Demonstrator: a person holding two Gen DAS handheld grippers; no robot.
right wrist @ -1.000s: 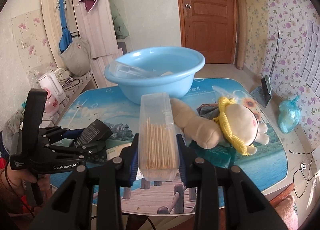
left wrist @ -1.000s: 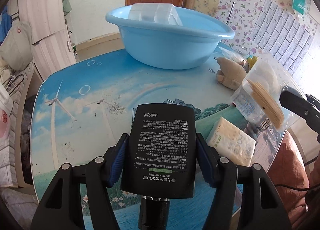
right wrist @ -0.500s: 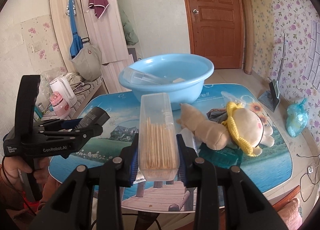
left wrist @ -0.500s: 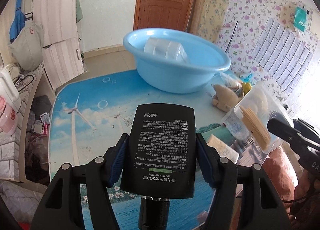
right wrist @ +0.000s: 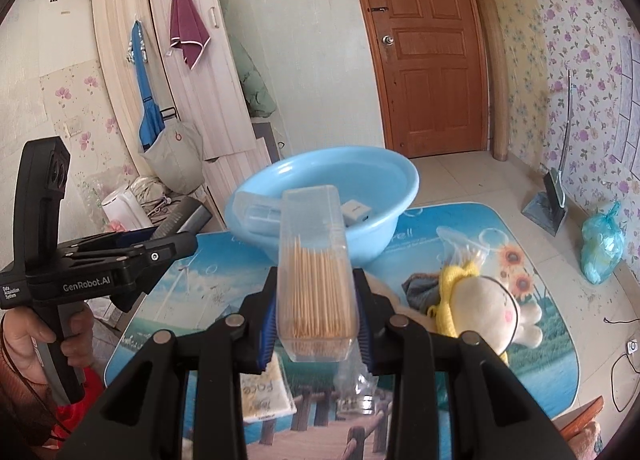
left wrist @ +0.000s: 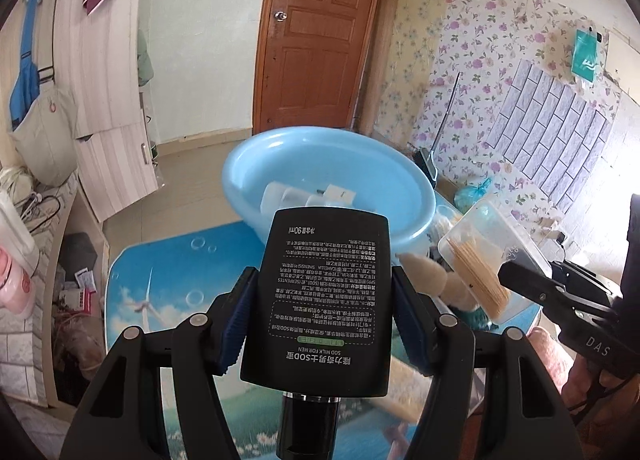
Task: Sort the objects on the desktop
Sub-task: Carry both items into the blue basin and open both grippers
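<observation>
Both views sit just behind their own hand-held gripper, high over the table and tilted down toward the door. The left view sees the right hand-held gripper at 3 o'clock — the right view sees the left one at 9 o'clock. They share the blue basin, close ahead.
</observation>
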